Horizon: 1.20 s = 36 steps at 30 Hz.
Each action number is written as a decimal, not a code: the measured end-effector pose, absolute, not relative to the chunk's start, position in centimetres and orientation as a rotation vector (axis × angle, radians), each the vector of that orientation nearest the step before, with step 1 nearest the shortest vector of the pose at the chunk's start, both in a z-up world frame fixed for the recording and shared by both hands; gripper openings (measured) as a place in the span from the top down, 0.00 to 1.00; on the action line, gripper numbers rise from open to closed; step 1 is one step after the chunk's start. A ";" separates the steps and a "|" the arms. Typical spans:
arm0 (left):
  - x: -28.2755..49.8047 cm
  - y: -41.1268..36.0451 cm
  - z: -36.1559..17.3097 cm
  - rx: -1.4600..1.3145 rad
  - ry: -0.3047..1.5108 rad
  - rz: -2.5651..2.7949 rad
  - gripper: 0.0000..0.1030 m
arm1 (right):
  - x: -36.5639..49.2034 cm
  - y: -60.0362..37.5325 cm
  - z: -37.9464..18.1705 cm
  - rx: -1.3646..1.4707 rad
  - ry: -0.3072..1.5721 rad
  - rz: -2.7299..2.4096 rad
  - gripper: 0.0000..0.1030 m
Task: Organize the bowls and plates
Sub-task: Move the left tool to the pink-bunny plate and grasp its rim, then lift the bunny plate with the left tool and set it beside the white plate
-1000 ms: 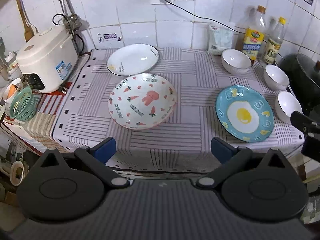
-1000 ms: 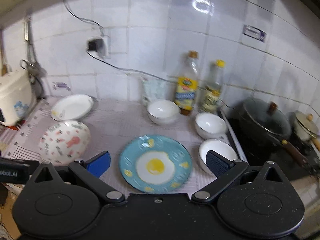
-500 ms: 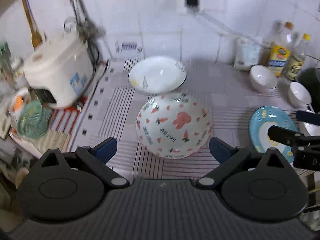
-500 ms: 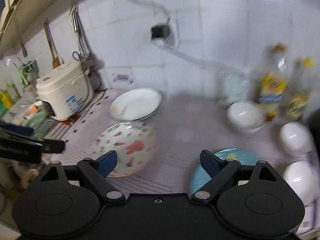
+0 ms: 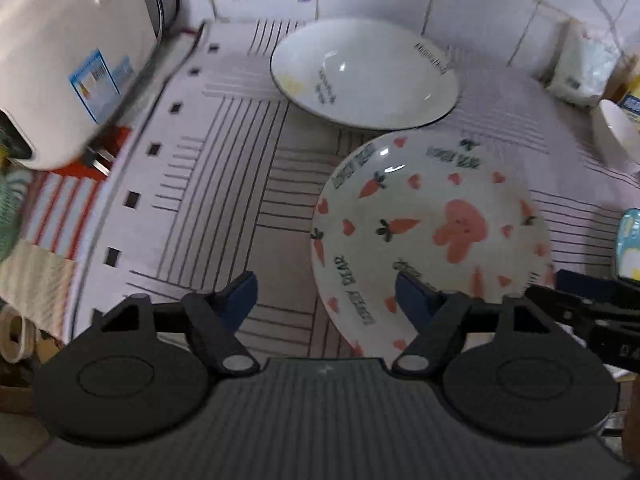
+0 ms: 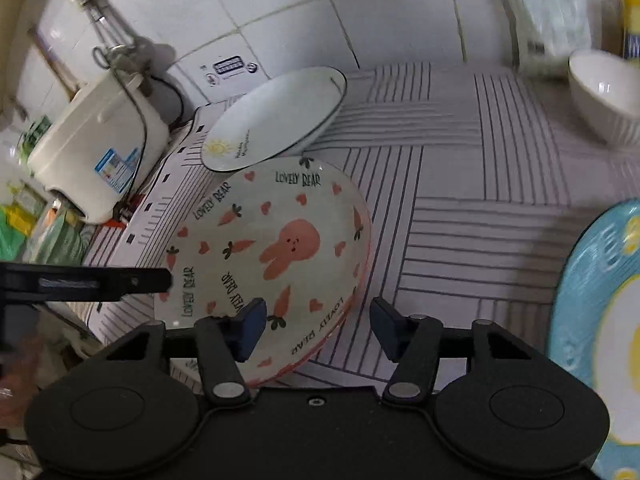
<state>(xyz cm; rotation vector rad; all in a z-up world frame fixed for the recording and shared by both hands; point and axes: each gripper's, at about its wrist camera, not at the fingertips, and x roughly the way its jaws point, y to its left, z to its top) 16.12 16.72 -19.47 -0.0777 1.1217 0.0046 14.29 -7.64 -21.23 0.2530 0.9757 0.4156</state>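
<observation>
bunny plate (image 6: pixel 280 248) | on counter (image 6: pixel 460 208), front-left, face up, round so no long axis, just in front of white plate (image 6: pixel 276 116) | left claw (image 5: pixel 324 296) wide, straddling its left rim | right claw (image 6: pixel 318 320) wide, straddling right rim | nothing stacked; blue egg plate (image 6: pixel 592 320), bowl (image 6: pixel 604 96) apart

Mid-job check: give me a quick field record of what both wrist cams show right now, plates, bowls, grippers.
left gripper: open, empty, its right finger over the near rim of the bunny plate
right gripper: open, empty, its left finger over the same plate's near rim
bunny plate: on the striped cloth, not gripped
white plate: behind the bunny plate, near the wall
blue egg plate: to the right
white bowl: far right
rice cooker: at left
</observation>
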 end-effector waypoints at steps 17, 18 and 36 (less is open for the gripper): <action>19.4 16.6 -22.2 -0.066 1.269 -0.231 0.65 | 15.3 -7.8 -23.7 0.344 0.986 0.332 0.80; 19.4 16.2 -22.0 -0.041 1.272 -0.248 0.65 | 15.2 -7.6 -23.5 0.312 0.983 0.333 0.80; 25.4 5.8 -18.9 0.063 1.203 -0.503 0.65 | 17.1 -15.9 -20.3 0.245 0.864 0.185 0.78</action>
